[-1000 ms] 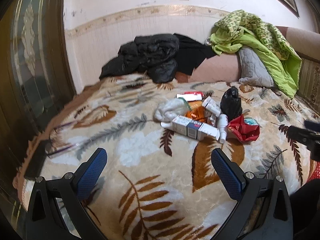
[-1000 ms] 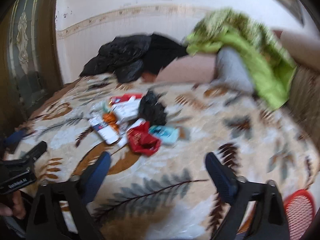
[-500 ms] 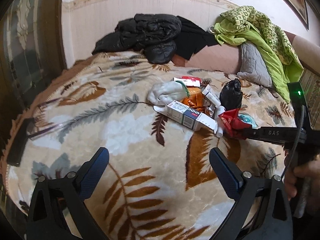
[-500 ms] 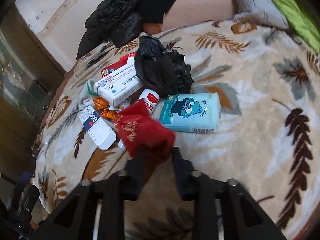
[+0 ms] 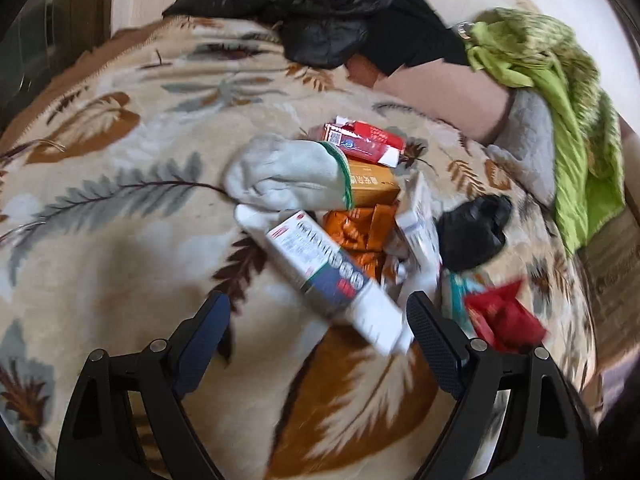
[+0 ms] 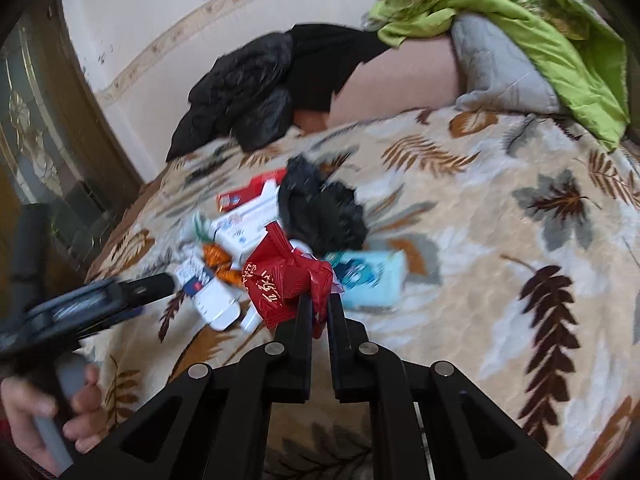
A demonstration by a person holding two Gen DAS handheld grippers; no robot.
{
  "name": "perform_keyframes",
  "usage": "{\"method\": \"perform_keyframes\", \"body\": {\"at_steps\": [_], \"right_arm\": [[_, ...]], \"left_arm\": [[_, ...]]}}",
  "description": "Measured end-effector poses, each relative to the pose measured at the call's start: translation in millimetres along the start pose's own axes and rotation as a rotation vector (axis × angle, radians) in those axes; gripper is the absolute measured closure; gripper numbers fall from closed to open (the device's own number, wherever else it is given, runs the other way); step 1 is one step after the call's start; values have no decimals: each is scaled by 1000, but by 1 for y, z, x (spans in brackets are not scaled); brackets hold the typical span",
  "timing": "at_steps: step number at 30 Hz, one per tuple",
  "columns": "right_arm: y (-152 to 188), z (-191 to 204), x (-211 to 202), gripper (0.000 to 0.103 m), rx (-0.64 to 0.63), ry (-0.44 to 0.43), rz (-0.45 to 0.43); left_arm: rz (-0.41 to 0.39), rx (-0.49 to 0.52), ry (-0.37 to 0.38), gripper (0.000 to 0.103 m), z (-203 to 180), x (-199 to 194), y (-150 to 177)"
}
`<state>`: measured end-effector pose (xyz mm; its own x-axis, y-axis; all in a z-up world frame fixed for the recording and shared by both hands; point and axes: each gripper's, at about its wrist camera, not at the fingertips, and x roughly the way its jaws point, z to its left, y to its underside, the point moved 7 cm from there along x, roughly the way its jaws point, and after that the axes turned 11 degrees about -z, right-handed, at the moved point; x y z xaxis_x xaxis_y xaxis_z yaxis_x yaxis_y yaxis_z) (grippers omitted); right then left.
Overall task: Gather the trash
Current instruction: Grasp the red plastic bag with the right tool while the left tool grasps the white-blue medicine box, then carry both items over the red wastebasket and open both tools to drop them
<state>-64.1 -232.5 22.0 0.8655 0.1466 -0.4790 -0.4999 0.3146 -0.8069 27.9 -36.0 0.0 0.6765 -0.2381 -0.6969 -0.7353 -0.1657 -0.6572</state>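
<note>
- The right gripper (image 6: 318,300) has its jaws pinched almost together on the near corner of the crinkled red foil wrapper (image 6: 280,280), which stands nearest of the litter on the leaf-patterned beige blanket (image 6: 500,240). The hold is only on a thin edge, so I judge the foil could slide out or tear if it is pulled away sharply.
- The left gripper (image 5: 316,320) has jaws wide apart that have just been narrowing a little; nothing is pressed between them, though the near end of the long white and blue carton (image 5: 332,276) lies just ahead, by the right finger. That finger may nudge the carton aside rather than straddle it, since the carton lies slantwise across the gap.
- Just behind the wrapper, the pale blue tissue pack (image 6: 368,280) and a small white tube (image 6: 254,320) touch or sit under it; lifting the foil could drag them along.
- Farther off, the orange foil sachets (image 5: 360,232), grey-white knitted glove (image 5: 288,176) and crumpled black plastic bag (image 6: 320,212) overlap, so a careless grab could scatter them.
- Both tools work the same small heap and could collide.
</note>
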Motion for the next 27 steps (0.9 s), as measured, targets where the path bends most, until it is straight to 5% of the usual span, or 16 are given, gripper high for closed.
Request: {"method": "perform_keyframes", "body": {"at_steps": [3, 5, 11, 19, 27], "right_arm": [[-5, -8, -1, 96, 25, 0, -12], [-7, -11, -2, 96, 31, -3, -19], [-8, -13, -4, 96, 34, -14, -29], [-6, -3, -9, 96, 12, -28, -40], [-8, -15, -34, 96, 73, -9, -80]], "left_arm": [[41, -6, -50, 18, -5, 23, 0], [72, 6, -77, 41, -5, 36, 3], [68, 26, -48, 57, 6, 32, 14], [0, 73, 23, 68, 15, -13, 24], [-85, 217, 153, 69, -39, -57, 35]]}}
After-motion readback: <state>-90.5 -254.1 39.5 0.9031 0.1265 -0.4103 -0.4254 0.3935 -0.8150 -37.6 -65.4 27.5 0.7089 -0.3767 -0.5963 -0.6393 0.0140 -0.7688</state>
